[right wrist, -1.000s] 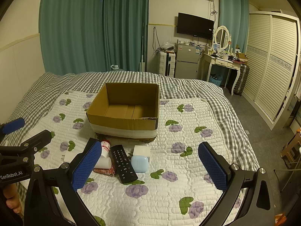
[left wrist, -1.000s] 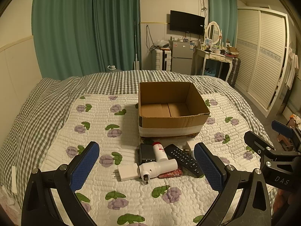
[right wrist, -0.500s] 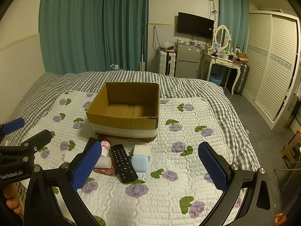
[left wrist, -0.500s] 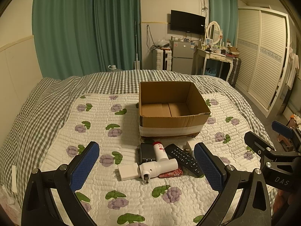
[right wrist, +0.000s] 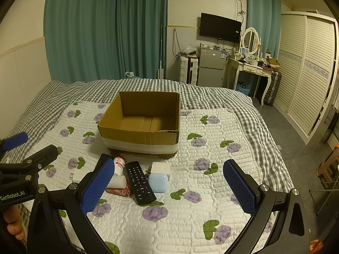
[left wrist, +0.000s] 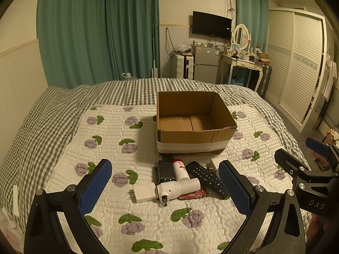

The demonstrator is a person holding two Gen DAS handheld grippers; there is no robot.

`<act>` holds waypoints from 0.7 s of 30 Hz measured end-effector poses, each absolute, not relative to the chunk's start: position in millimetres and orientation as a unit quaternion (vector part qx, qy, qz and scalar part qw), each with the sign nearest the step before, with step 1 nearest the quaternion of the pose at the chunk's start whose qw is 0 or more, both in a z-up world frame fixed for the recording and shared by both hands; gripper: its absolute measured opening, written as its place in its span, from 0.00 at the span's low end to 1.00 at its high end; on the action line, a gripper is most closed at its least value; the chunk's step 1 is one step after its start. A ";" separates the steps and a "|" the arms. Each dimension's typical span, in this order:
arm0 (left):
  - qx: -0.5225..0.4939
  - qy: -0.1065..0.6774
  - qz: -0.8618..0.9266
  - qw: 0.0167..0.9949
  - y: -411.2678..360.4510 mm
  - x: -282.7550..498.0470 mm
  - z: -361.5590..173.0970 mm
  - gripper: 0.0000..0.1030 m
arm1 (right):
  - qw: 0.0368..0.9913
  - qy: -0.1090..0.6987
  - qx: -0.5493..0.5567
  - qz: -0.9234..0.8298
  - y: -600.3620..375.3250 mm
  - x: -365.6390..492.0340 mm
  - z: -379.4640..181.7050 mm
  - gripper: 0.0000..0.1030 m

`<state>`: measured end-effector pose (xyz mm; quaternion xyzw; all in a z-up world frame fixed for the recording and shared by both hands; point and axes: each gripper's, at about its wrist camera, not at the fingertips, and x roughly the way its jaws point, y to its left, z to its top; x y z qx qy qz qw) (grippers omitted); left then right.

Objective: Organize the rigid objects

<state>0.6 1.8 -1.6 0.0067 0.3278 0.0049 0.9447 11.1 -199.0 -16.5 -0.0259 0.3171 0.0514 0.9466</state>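
An open, empty cardboard box (left wrist: 193,140) (right wrist: 137,136) stands on the bed. In front of it lies a cluster: a black adapter (left wrist: 165,171), a white red-capped bottle (left wrist: 180,169), a white handheld device (left wrist: 180,188), a white plug (left wrist: 144,192), a red patterned pouch (left wrist: 191,195), a black remote (left wrist: 206,178) (right wrist: 139,178), a white cube charger (right wrist: 160,167) and a light blue case (right wrist: 157,182). My left gripper (left wrist: 165,187) is open above the cluster. My right gripper (right wrist: 169,187) is open, just right of the cluster.
The objects lie on a white quilt with purple flowers (left wrist: 127,148) over a grey checked bedspread (left wrist: 53,116). Beyond the bed are green curtains (left wrist: 95,38), a small fridge (left wrist: 205,63), a dressing table (left wrist: 243,63) and a louvred wardrobe (left wrist: 296,63) at right.
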 end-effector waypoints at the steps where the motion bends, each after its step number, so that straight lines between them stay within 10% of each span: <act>1: 0.006 0.328 0.005 0.945 1.8 0.6 -1.7 1.00 | 0.947 0.317 -0.026 0.052 -198.9 11.0 -16.4 1.00; 21: 0.007 0.322 0.001 0.947 8.1 0.2 -7.6 1.00 | 0.945 0.321 -0.032 0.062 -192.8 14.4 -19.1 1.00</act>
